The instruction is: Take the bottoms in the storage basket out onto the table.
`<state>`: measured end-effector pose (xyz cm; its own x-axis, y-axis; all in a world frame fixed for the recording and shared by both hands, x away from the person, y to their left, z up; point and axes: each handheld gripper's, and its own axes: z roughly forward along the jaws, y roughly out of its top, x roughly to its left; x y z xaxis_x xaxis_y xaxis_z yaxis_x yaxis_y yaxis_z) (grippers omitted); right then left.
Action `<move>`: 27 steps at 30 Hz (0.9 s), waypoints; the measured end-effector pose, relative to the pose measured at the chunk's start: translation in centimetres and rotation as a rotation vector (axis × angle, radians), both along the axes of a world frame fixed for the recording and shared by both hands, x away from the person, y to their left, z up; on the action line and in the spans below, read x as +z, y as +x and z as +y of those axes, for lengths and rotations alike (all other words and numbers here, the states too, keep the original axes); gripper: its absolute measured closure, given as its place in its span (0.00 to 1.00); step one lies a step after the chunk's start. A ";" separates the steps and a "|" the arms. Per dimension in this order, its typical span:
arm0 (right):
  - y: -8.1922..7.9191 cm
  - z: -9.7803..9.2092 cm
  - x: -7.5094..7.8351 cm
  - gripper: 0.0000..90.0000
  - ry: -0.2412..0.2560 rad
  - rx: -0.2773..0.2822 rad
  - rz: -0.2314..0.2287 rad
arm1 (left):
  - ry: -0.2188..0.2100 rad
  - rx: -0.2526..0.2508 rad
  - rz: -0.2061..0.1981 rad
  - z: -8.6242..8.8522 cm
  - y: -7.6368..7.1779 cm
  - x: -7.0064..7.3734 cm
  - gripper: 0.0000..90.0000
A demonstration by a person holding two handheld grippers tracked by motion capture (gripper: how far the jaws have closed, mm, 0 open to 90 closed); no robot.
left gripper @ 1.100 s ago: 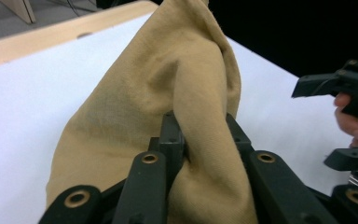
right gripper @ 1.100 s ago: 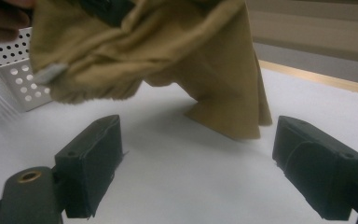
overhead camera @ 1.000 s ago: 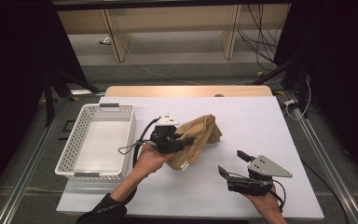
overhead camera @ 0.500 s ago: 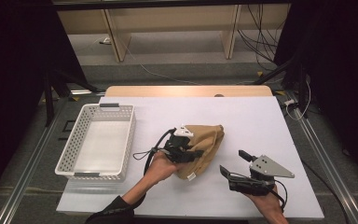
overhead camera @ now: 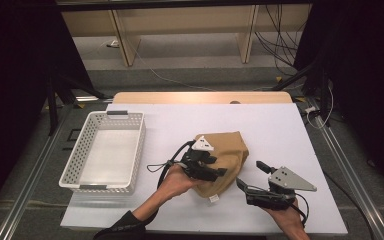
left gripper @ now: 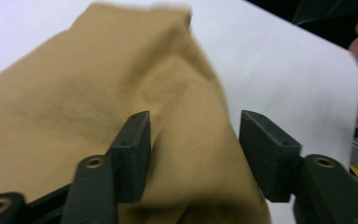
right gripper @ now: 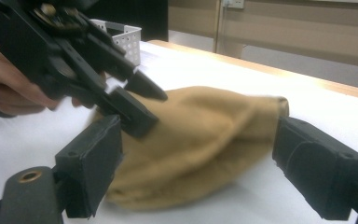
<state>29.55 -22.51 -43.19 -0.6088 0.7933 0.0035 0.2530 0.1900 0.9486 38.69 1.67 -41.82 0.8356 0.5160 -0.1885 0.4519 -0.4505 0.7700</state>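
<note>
The left tool rests on the tan cloth, jaws parted and straddling a raised fold without pinching it, probably placed so to gather that ridge. The cloth, soft, matte and faintly fuzzy, lies bunched into a rounded heap beneath and ahead of the tool on the white surface. The right tool, jaws wide and holding nothing, hovers just beside the heap, aimed at it. A perforated white basket sits well apart, behind the left tool.

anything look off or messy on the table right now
Only the tan cloth: it lies in a rumpled heap on the white table, not spread flat. The white basket sits squarely, with nothing spilled or damaged.
</note>
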 end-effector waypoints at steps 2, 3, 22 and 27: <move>0.0 0.0 0.0 0.19 0.001 0.000 0.002 | -0.016 0.000 -0.013 0.2 -0.2 0.6 0.40; -0.1 -0.1 0.0 0.19 -0.001 -0.001 0.003 | -0.018 0.006 -0.014 0.4 -0.2 0.9 0.38; 0.0 -0.1 0.0 0.19 0.005 -0.003 -0.003 | -0.139 0.181 -0.068 7.7 0.7 4.9 0.23; -0.1 -0.1 0.0 0.19 0.006 -0.004 -0.003 | -0.149 0.227 -0.080 9.8 0.7 5.3 0.23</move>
